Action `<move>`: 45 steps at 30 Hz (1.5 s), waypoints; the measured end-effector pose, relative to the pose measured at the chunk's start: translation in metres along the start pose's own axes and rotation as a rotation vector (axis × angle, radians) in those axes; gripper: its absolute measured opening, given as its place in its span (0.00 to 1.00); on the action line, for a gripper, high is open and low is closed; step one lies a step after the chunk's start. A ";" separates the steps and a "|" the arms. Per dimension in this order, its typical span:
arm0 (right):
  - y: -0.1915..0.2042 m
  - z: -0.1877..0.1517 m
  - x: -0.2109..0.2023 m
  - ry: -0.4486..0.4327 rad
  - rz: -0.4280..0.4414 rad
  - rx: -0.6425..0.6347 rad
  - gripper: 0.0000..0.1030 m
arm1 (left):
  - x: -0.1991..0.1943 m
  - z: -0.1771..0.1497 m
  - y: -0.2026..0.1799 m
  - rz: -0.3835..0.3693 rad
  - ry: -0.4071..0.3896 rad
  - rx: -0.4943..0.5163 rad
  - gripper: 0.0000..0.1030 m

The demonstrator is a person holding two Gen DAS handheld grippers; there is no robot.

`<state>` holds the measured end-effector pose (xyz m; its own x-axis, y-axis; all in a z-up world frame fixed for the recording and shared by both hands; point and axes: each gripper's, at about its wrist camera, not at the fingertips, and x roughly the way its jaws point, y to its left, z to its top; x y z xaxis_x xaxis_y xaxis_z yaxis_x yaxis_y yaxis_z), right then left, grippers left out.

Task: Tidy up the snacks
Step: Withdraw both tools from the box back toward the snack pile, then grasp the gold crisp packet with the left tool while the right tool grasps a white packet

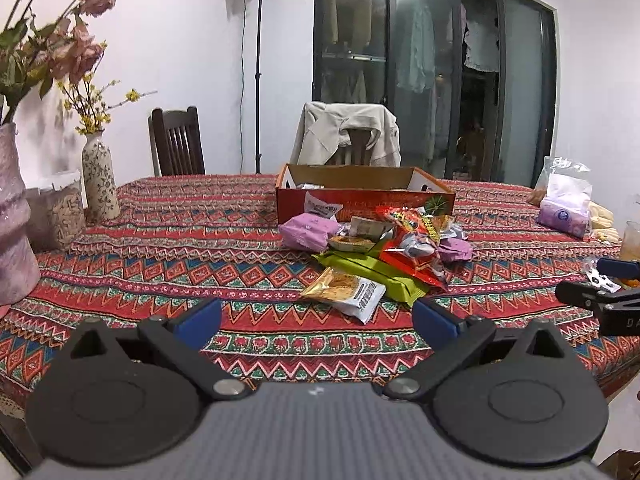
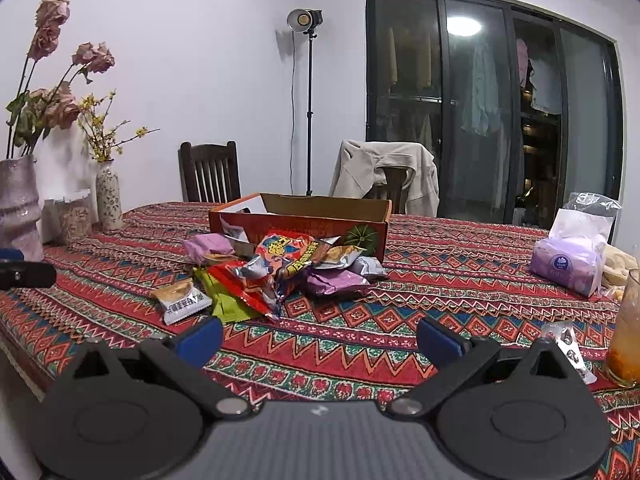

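A pile of snack packets (image 1: 384,248) lies on the patterned tablecloth in front of an open red cardboard box (image 1: 364,194). It holds purple, green, red and silver packets. A small white and gold packet (image 1: 346,292) lies nearest. My left gripper (image 1: 318,320) is open and empty, just short of that packet. In the right wrist view the pile (image 2: 280,268) and the box (image 2: 300,220) sit ahead and left. My right gripper (image 2: 320,338) is open and empty over the cloth. It also shows at the right edge of the left wrist view (image 1: 600,292).
Two vases (image 1: 100,176) with flowers and a jar stand at the table's left side. A purple tissue pack (image 2: 568,260), a glass of orange drink (image 2: 626,340) and a small clear wrapper (image 2: 568,344) sit at the right. Two chairs stand behind the table.
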<state>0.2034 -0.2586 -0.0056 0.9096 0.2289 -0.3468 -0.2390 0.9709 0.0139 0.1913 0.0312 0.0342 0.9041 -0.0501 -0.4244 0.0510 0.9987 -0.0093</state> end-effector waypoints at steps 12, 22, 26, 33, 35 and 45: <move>-0.001 0.004 0.038 0.045 -0.015 0.015 1.00 | 0.059 0.000 0.001 -0.033 0.100 -0.015 1.00; -0.012 0.010 0.089 0.093 -0.042 0.001 1.00 | 0.159 0.017 -0.006 -0.105 0.242 -0.203 1.00; -0.025 0.016 0.108 0.098 -0.068 -0.008 1.00 | 0.185 0.025 -0.001 -0.066 0.237 -0.309 0.91; -0.052 0.044 0.165 0.122 -0.055 -0.058 1.00 | 0.194 0.019 -0.014 0.026 0.228 -0.167 0.67; -0.061 0.053 0.189 0.159 -0.046 -0.058 0.98 | 0.188 0.017 -0.015 0.031 0.228 -0.127 0.69; -0.097 0.072 0.289 0.294 0.054 0.014 0.78 | 0.179 0.015 -0.008 0.010 0.254 -0.084 0.62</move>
<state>0.5143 -0.2814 -0.0393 0.7577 0.2518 -0.6020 -0.2779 0.9592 0.0515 0.3594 0.0142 -0.0281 0.7681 -0.0458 -0.6387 -0.0028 0.9972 -0.0749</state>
